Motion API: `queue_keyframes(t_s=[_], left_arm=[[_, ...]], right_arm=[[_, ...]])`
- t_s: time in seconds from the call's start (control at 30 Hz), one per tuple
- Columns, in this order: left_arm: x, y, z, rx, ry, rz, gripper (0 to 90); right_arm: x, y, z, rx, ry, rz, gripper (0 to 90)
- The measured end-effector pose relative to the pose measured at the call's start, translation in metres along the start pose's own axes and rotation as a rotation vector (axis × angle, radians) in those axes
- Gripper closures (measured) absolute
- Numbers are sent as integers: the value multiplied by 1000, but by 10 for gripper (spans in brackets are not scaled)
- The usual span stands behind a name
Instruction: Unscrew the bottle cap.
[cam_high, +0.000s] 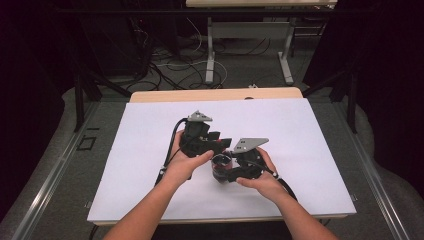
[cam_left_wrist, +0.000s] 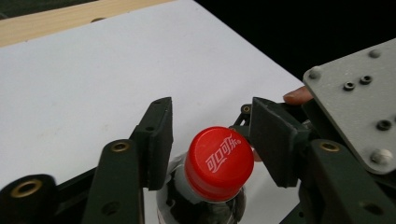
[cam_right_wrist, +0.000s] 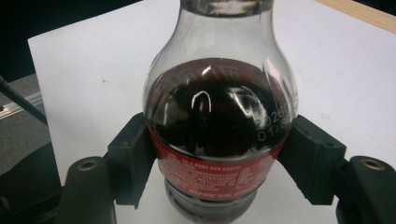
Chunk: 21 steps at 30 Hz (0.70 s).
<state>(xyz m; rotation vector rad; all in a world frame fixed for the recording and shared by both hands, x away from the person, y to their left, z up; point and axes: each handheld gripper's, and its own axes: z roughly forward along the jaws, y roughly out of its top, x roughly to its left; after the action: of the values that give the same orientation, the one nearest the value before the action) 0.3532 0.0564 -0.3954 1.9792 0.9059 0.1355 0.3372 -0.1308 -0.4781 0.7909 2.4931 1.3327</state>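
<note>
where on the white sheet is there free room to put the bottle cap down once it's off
The white sheet lies bare to the left of the left gripper, along the far edge by the wooden strip, and to the right of the right gripper. It is crowded only at the middle, around the bottle with its red cap and both hands.

white-topped table, cabled floor, dark surroundings

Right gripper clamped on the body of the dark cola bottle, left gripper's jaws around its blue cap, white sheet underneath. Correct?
One slip: the cap is red, not blue, as the left gripper view shows. The rest holds: the right gripper is clamped on the body of the dark cola bottle, the left gripper has its jaws around the cap, and the white sheet lies underneath.
</note>
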Motion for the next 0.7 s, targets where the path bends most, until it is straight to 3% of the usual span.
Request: queue_keyframes(t_s=[0.1,0.13,0.17,0.27,0.33,0.4,0.47,0.5,0.6,0.7], left_arm=[[7,1,-5,-15,-73,22,455],[8,1,-7,-2,-94,26,455],[10,1,-8,9,-125,59,447],[13,0,-9,18,-151,72,445],[16,-2,-6,41,-209,83,446],[17,-3,-5,48,-220,90,485],[17,-3,-5,55,-198,103,530],[18,-3,-5,54,-215,102,595],[16,-3,-4,60,-208,113,598],[13,-4,-4,57,-167,99,604]], right_arm=[[0,0,1,-15,14,0,312],[0,0,1,-15,14,0,312],[1,0,1,-12,17,2,312],[1,0,1,-21,25,-12,312],[2,1,1,-22,36,-22,312],[2,1,0,-6,49,-18,311],[2,1,0,-13,50,-23,312],[3,1,0,-6,56,-15,311],[4,0,1,-21,55,-13,311],[3,0,2,-15,43,-19,312]])
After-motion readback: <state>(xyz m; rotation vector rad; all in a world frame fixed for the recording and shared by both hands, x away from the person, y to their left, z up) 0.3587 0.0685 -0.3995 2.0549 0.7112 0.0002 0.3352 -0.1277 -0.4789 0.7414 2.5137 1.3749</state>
